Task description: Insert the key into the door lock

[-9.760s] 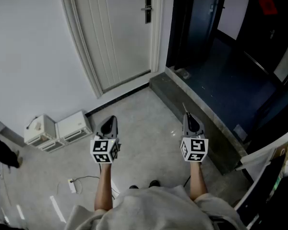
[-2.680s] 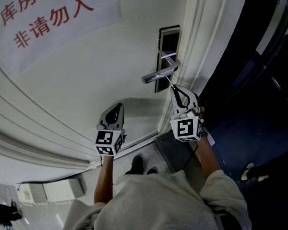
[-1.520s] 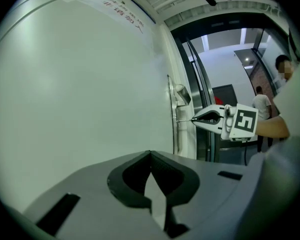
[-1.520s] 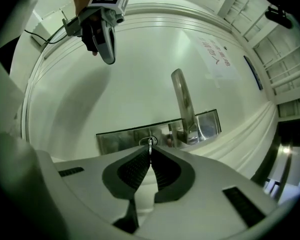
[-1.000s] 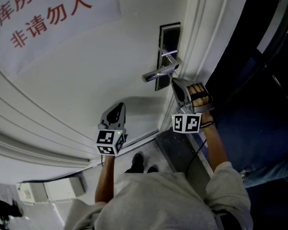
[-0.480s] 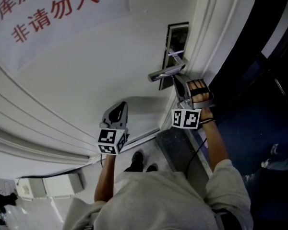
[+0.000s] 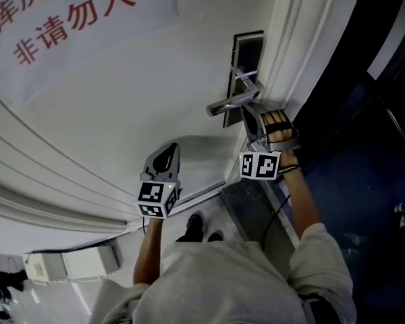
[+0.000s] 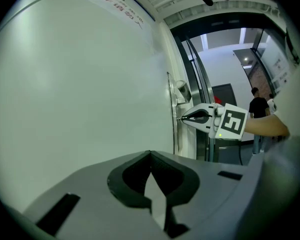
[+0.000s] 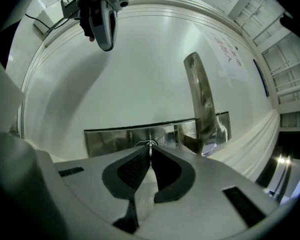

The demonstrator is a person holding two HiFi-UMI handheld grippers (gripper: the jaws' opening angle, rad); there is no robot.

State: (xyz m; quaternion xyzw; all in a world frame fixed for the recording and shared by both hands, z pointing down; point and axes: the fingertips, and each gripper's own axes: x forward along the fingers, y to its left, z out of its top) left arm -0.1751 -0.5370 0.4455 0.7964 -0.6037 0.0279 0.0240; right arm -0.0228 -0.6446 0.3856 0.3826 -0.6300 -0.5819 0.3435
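White door (image 7: pixel 121 100) fills the background; only a sliver of the key (image 9: pixel 150 144) shows, clamped in the right tongs (image 7: pixel 247 113) against the lock plate (image 9: pixel 115 136), its tip hidden. Beside them the left tongs (image 7: pixel 166 152) sit closed and empty. Neither has shifted since half a second ago.

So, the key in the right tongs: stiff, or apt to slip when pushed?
Probably stiff: the key is a thin metal blade. It might pivot, since the right tongs pinch only a narrow strip. The lock plate looks polished, so a missed tip could skate.
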